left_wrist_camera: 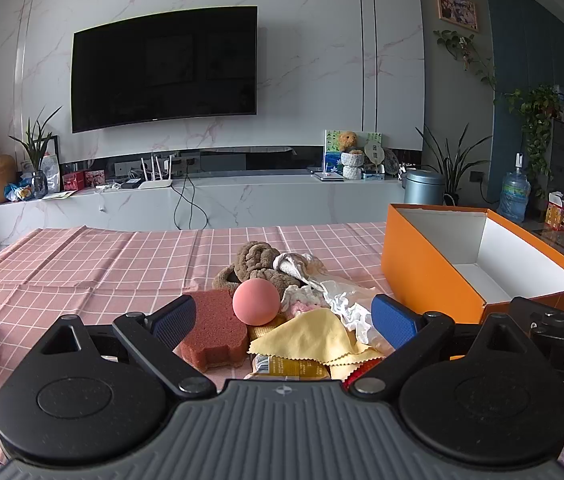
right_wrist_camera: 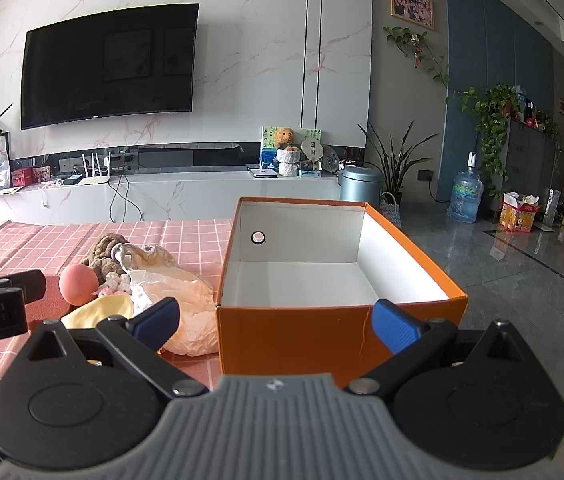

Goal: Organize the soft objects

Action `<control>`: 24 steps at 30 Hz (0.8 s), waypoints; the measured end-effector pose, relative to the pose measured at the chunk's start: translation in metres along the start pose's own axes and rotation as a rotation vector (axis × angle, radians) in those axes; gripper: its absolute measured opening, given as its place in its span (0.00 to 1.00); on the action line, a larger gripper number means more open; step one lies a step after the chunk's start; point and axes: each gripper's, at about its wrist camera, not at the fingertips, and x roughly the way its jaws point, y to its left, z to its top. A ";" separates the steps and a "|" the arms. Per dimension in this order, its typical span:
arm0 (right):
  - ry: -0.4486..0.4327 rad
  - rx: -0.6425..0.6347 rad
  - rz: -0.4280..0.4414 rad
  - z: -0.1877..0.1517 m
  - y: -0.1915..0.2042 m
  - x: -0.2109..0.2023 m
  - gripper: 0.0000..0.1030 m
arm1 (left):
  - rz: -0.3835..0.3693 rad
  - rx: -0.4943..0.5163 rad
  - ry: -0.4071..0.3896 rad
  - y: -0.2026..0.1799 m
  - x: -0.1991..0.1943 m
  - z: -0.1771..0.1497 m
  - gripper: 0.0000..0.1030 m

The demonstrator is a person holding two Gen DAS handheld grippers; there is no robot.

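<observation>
Starting the sort: left tool (left_wrist_camera: 282, 316) spread wide, holding nothing, hovering just short of the pile; right tool (right_wrist_camera: 277, 320) also spread and empty, facing the orange box (right_wrist_camera: 294, 332). Box sits empty on the desk (left_wrist_camera: 81, 264). Pile lies just left of the box: pink ball (left_wrist_camera: 256, 302), brown sponge (left_wrist_camera: 215, 334), yellow cloth (left_wrist_camera: 310, 336), brown plush (left_wrist_camera: 257, 260). Best first pick looks like the ball on top; close centred so it doesn't squirt out.

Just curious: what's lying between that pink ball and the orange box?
In the right wrist view, a small pink-and-white knitted piece and a crumpled plastic bag lie between the pink ball and the orange box.
</observation>
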 end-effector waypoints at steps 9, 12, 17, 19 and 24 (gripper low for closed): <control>-0.003 0.003 -0.001 0.000 -0.001 -0.001 0.98 | 0.000 0.000 -0.001 -0.001 0.002 -0.002 1.00; -0.004 0.003 0.000 0.000 -0.001 -0.001 0.98 | -0.001 0.000 -0.001 -0.002 0.002 -0.002 1.00; -0.004 0.003 0.000 0.000 -0.001 -0.002 0.98 | -0.001 -0.001 -0.002 -0.002 0.000 -0.001 1.00; -0.003 0.004 0.000 0.001 0.000 -0.002 0.98 | -0.001 -0.001 -0.003 -0.003 0.000 -0.001 1.00; -0.008 0.000 -0.002 0.000 0.001 -0.004 0.98 | -0.004 0.001 -0.003 -0.008 -0.004 0.000 1.00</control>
